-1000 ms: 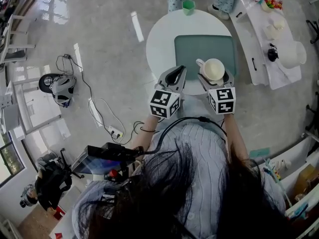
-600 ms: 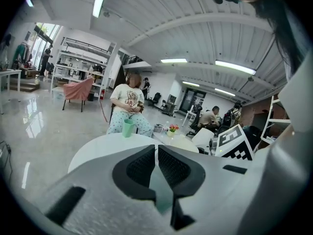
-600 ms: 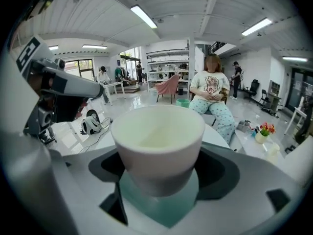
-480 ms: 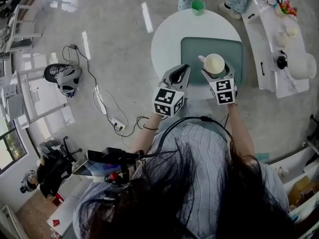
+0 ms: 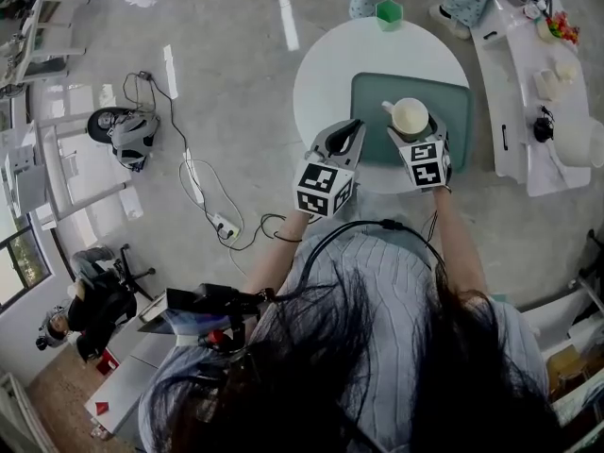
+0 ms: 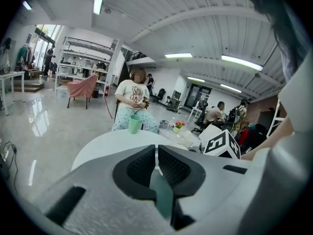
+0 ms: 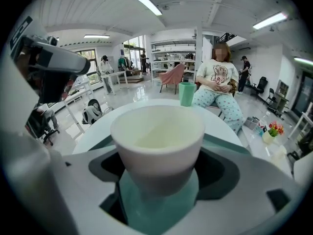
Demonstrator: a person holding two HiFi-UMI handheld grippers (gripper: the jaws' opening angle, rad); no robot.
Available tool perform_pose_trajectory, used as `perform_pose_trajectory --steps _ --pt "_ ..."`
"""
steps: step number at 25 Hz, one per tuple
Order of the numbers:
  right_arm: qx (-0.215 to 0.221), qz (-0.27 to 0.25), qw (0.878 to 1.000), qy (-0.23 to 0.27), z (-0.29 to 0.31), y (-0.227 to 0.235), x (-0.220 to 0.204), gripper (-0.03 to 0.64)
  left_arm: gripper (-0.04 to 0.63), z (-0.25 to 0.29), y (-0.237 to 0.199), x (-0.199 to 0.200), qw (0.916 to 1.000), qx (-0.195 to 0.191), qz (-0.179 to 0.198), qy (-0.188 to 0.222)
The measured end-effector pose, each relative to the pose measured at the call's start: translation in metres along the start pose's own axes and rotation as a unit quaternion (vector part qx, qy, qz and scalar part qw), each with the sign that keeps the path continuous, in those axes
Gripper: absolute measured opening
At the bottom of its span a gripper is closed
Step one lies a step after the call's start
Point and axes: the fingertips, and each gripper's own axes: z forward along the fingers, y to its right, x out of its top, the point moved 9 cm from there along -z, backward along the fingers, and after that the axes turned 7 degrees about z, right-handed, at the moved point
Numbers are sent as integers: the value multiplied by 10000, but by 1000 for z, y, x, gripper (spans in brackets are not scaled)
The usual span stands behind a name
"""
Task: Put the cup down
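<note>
A white cup [image 5: 410, 116] with a small handle on its left is held over the teal mat [image 5: 453, 97] on the round white table [image 5: 326, 74]. My right gripper [image 5: 413, 132] is shut on the cup's lower body. In the right gripper view the cup [image 7: 157, 141] fills the middle between the black pads of the right gripper [image 7: 159, 173], with teal mat [image 7: 159, 202] under it; I cannot tell whether it touches the mat. My left gripper [image 5: 351, 128] is shut and holds nothing, at the mat's left edge. In its own view the left gripper [image 6: 156, 163] shows pads pressed together.
A green cup [image 5: 388, 11] stands at the table's far edge, in front of a seated person [image 7: 220, 82]. A long white table [image 5: 514, 92] with small items runs along the right. Cables and a power strip [image 5: 222, 225] lie on the floor at left.
My right gripper has carried the cup from the mat's near right part toward its middle. The left gripper has stayed shut at the mat's left edge.
</note>
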Motion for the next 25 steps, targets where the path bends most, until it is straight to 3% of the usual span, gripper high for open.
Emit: perform_pose_trajectory --steps 7,25 --pt "-30 -142 9997 -208 8 1 -10 413 20 1 -4 -2 10000 14 -22 -48" --pt "-107 58 9995 -289 13 2 -21 413 20 -2 -10 -1 10000 31 25 -4"
